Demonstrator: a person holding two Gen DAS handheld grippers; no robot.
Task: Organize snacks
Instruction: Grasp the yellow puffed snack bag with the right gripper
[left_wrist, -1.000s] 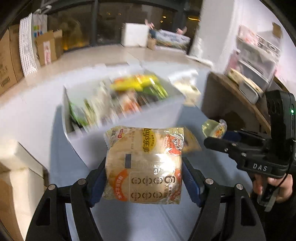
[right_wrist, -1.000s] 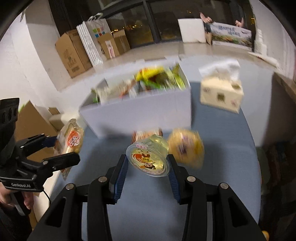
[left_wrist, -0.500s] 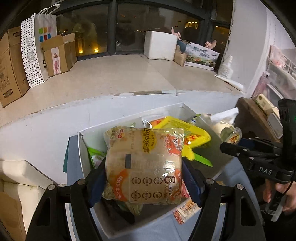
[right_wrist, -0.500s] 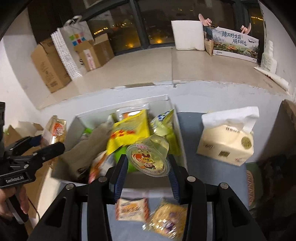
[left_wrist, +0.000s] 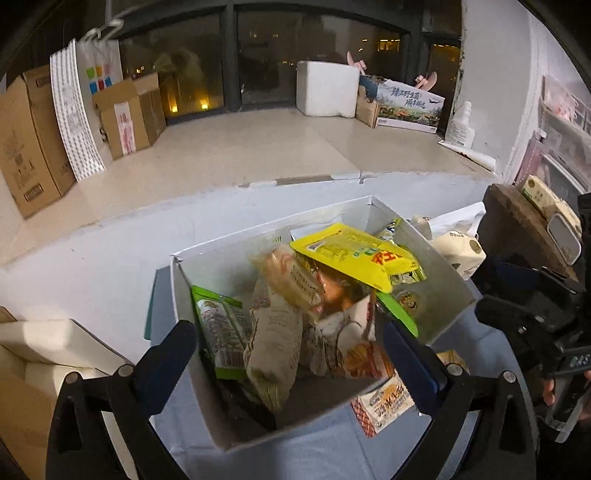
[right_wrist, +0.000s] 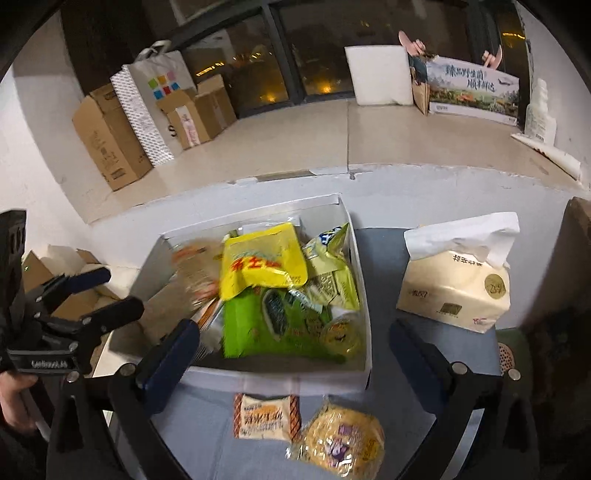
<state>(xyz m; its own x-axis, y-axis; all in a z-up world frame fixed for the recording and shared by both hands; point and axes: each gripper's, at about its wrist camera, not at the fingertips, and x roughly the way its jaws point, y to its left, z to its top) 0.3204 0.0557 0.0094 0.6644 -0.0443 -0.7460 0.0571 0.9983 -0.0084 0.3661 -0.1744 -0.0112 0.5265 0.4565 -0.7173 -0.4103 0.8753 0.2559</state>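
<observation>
A white box (left_wrist: 448, 284) (right_wrist: 280, 380) full of snack packets stands on the blue table. My left gripper (left_wrist: 288, 358) is open and empty above the box's near side. The beige bread packet (left_wrist: 291, 277) lies tilted on the pile inside. My right gripper (right_wrist: 291, 354) is open and empty above the box. The clear jelly cup (right_wrist: 341, 332) lies in the box's near right corner; it also shows in the left wrist view (left_wrist: 408, 301). A yellow pouch (right_wrist: 262, 264) lies on top. A biscuit packet (right_wrist: 264, 417) and a round cake packet (right_wrist: 338, 443) lie on the table in front of the box.
A tissue pack (right_wrist: 458, 288) stands on the table right of the box. Cardboard boxes (right_wrist: 107, 140) and a paper bag (right_wrist: 155, 99) line the far floor. A wooden shelf (left_wrist: 517, 225) stands to the right.
Both grippers opened. The bread packet dropped from the left gripper into the box, and the jelly cup dropped from the right gripper into the box's corner.
</observation>
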